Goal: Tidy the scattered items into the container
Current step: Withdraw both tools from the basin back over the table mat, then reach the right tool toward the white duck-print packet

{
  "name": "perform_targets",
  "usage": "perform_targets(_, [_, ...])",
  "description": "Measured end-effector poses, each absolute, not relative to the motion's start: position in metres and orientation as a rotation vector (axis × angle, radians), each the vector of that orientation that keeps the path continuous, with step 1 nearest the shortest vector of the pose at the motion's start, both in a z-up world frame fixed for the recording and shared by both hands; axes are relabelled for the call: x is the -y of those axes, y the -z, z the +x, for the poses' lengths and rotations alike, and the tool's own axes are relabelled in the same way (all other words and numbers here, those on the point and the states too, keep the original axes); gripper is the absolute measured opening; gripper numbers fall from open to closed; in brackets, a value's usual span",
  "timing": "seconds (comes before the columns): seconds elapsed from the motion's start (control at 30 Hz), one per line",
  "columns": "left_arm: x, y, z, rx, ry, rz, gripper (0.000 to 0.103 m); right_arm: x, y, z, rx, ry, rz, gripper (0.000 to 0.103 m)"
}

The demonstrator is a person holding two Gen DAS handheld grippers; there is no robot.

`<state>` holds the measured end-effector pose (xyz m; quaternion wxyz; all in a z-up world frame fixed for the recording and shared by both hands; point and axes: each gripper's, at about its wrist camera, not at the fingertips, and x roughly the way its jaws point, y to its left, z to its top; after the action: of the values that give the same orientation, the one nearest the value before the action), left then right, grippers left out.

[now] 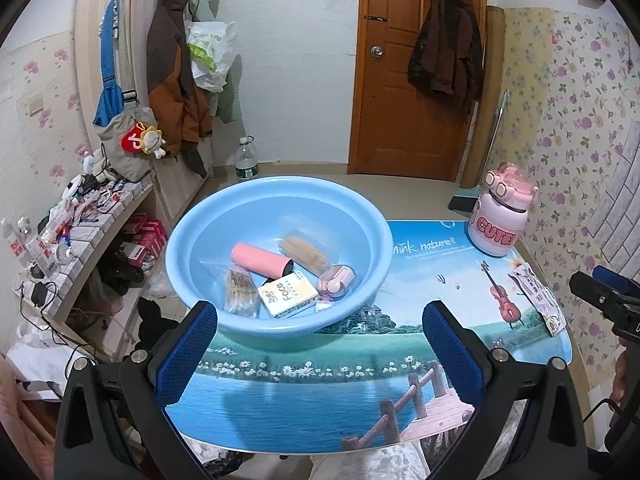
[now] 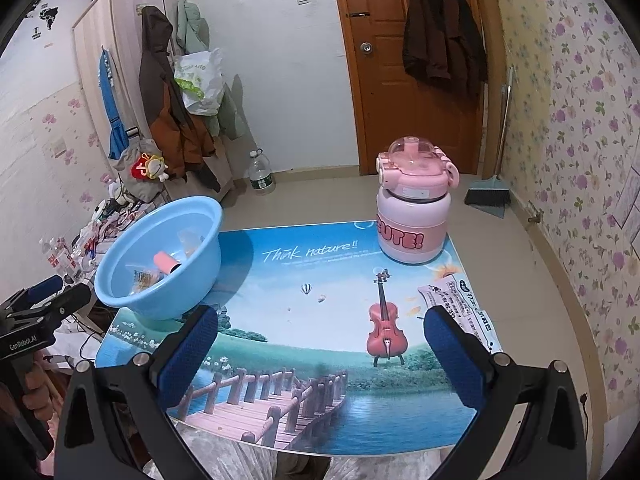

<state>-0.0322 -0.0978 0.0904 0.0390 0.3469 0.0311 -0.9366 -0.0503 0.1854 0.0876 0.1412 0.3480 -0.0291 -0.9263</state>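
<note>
A light blue basin stands at the table's far left; it also shows in the right wrist view. In it lie a pink roll, a tissue pack, a pink case and two snack bags. A pink bottle stands at the far right, also in the left wrist view. A white sachet lies at the right edge, also in the left wrist view. My left gripper is open and empty in front of the basin. My right gripper is open and empty, its right finger next to the sachet.
The table has a printed landscape top. A cluttered shelf stands left of it. A door, hanging coats, a water jug and a dustpan are behind.
</note>
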Motion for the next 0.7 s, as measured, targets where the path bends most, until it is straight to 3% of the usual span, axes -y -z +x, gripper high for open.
perform_targets(0.7, [0.052,-0.075,-0.053,-0.011,2.934,1.164,0.103,-0.218,-0.067,-0.057,0.178,2.724,1.062,0.103])
